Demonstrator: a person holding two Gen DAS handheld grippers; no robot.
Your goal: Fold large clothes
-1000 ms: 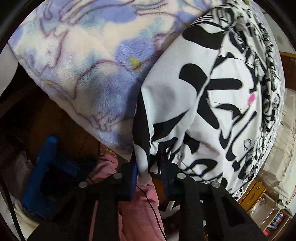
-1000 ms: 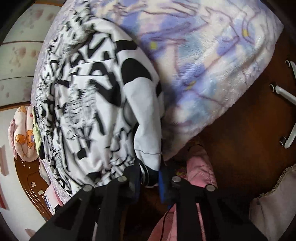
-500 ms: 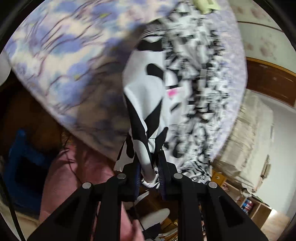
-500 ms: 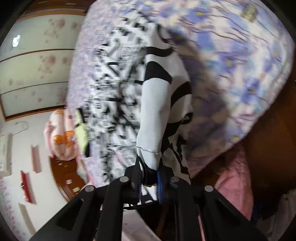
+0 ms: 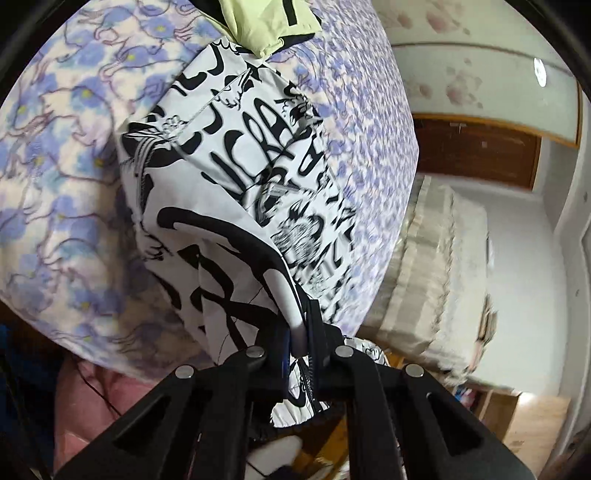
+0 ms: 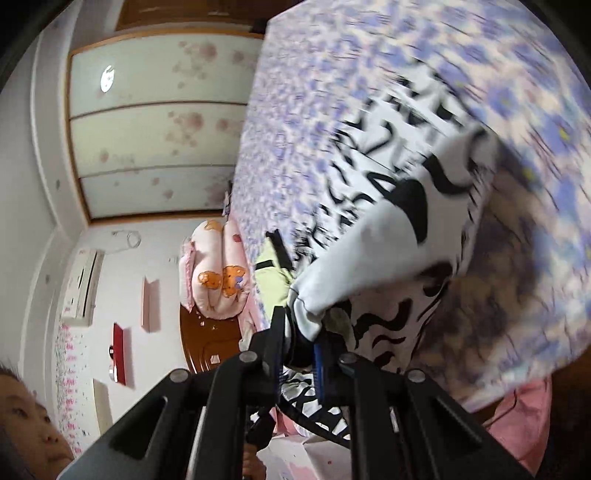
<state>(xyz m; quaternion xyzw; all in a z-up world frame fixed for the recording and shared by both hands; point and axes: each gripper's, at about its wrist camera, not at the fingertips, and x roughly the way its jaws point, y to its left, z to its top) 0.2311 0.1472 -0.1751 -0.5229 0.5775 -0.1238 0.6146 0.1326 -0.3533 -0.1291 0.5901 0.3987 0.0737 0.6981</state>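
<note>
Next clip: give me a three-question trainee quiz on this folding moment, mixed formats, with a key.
1. True or false: the left gripper has its jaws shut on the black-and-white printed garment.
2. Multiple choice: what does the garment lie on? A) a bare wooden floor B) a blue-flowered bedspread C) a glass table
3. Fill in: the right gripper grips an edge of the same ____.

Key: 1 true; 2 B; 3 garment. In both wrist views the cloth is pinched between the jaws and drawn up off the bedspread, near a pale green cloth at its far end.
</note>
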